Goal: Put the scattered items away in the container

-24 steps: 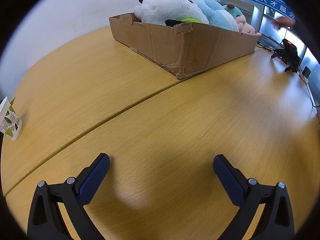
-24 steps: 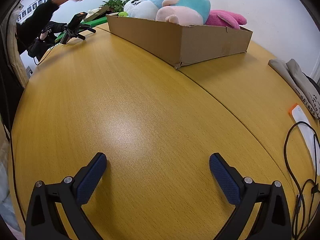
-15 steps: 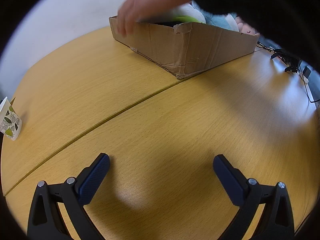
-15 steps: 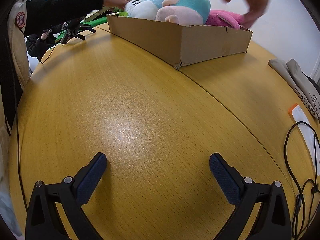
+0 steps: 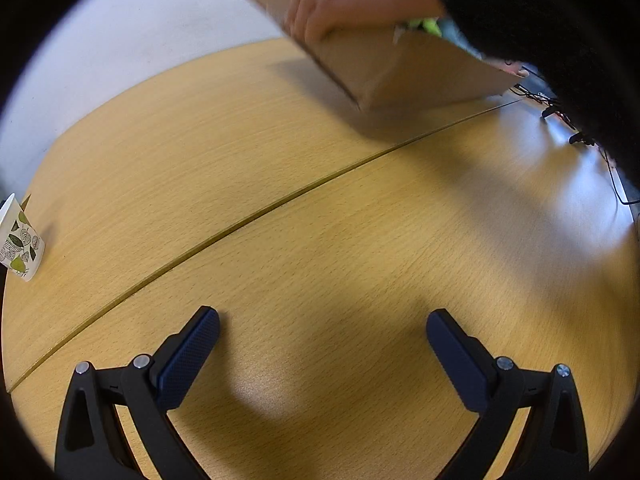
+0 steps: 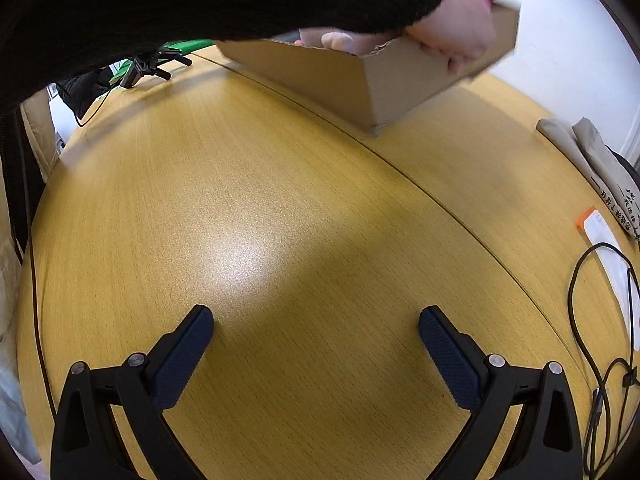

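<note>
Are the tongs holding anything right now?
No. The left tongs and the right tongs are both open and empty above the table. Bare hands grip the cardboard box by its rim.

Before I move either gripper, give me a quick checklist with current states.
1. Left gripper open, holding nothing: ok.
2. Right gripper open, holding nothing: ok.
3. Box resting flat on the table: not ok, a bare hand grips it and it is tilted.
4. Path to the box free of people: not ok, a black sleeve reaches across.
5. Loose items left on the table to tidy: cannot tell.
</note>
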A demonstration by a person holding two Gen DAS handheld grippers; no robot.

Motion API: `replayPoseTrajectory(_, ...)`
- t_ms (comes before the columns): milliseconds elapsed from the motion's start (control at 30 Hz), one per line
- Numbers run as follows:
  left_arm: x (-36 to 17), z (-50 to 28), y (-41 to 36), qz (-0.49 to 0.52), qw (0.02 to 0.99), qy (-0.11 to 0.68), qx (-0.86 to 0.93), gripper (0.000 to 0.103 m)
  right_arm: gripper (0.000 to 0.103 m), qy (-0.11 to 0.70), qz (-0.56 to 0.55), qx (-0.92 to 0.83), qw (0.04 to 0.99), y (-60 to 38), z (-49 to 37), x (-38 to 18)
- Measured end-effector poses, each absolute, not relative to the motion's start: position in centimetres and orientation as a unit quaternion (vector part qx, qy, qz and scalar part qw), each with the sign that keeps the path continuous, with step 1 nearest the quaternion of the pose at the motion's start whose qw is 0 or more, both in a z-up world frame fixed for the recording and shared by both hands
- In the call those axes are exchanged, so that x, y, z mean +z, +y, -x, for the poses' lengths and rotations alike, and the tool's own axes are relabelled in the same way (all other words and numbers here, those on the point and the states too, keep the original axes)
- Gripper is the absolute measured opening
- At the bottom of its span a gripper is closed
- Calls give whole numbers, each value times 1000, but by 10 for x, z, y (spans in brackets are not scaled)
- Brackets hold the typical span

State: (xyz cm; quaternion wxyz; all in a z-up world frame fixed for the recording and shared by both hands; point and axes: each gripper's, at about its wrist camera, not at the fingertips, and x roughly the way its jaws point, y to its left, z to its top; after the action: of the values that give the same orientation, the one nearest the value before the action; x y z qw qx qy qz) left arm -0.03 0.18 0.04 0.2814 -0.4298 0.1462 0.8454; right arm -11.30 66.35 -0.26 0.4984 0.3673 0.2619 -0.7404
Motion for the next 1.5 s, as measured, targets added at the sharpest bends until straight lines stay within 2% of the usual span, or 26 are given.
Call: replayPoseTrajectory(1500, -4, 10, 16, 430, 280, 145, 846, 103, 103, 263, -367, -741, 497, 660, 113, 0)
